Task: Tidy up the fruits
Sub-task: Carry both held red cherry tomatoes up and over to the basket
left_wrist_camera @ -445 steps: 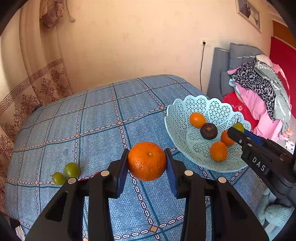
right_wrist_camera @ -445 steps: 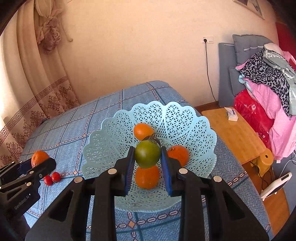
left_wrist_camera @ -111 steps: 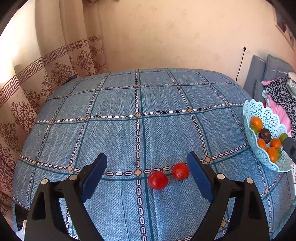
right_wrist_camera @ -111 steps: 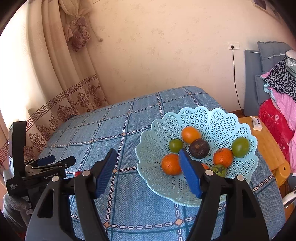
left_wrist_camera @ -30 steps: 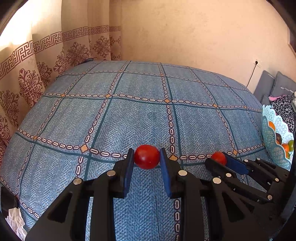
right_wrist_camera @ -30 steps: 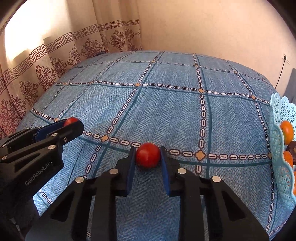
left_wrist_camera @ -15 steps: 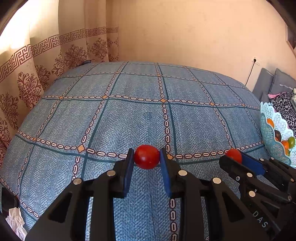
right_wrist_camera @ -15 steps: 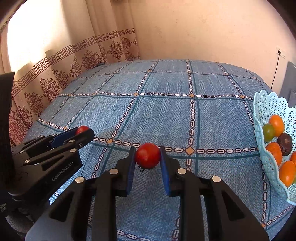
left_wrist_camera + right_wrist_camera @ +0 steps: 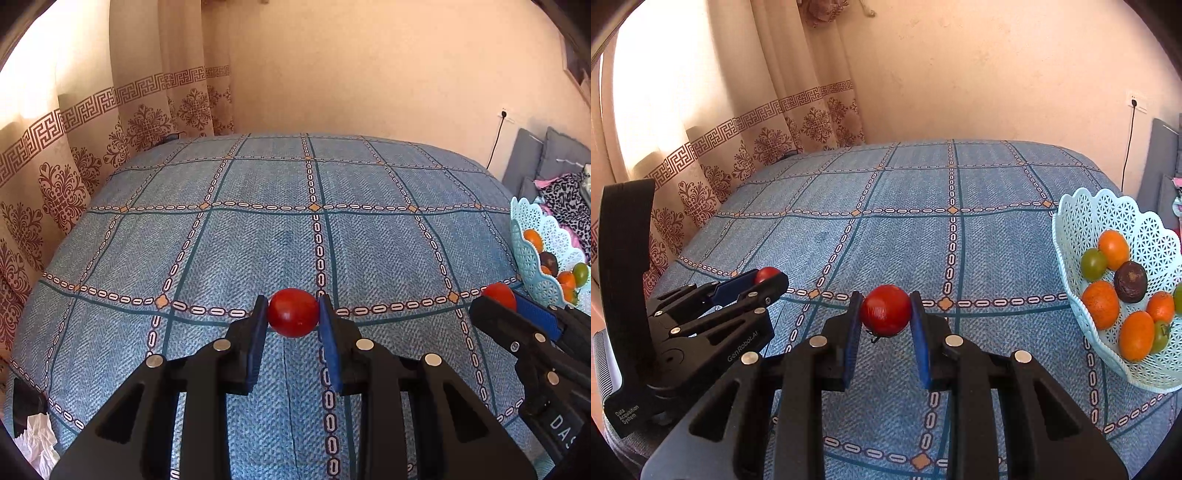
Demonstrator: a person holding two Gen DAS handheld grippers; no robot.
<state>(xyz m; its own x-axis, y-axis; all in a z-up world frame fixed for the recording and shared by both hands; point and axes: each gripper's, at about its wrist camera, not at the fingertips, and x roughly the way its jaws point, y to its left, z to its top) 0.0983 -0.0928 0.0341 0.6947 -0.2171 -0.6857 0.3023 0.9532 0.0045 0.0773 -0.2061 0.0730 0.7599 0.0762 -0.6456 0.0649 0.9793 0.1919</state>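
My left gripper (image 9: 292, 313) is shut on a small red tomato (image 9: 293, 312), held above the blue checked bedspread (image 9: 258, 236). My right gripper (image 9: 885, 309) is shut on a second red tomato (image 9: 885, 309), also lifted off the cloth. Each gripper shows in the other's view: the right one (image 9: 500, 295) at the right with its tomato (image 9: 496, 292), the left one (image 9: 768, 277) at the left with its tomato (image 9: 767, 274). A pale blue lattice fruit basket (image 9: 1078, 229) sits at the right, holding several oranges, green fruits and one dark fruit (image 9: 1130, 276). The same basket (image 9: 524, 236) lies at the far right edge of the left wrist view.
Patterned curtains (image 9: 74, 155) hang along the left edge of the bed. A beige wall with a socket and cable (image 9: 1134, 101) stands behind. Grey cushions and piled clothes (image 9: 561, 173) lie beyond the basket. Crumpled paper (image 9: 37, 439) lies at the lower left.
Both grippers keep their tomatoes. The right gripper has risen and swung toward the basket, which now shows far more fully in its view. The left gripper has barely moved.
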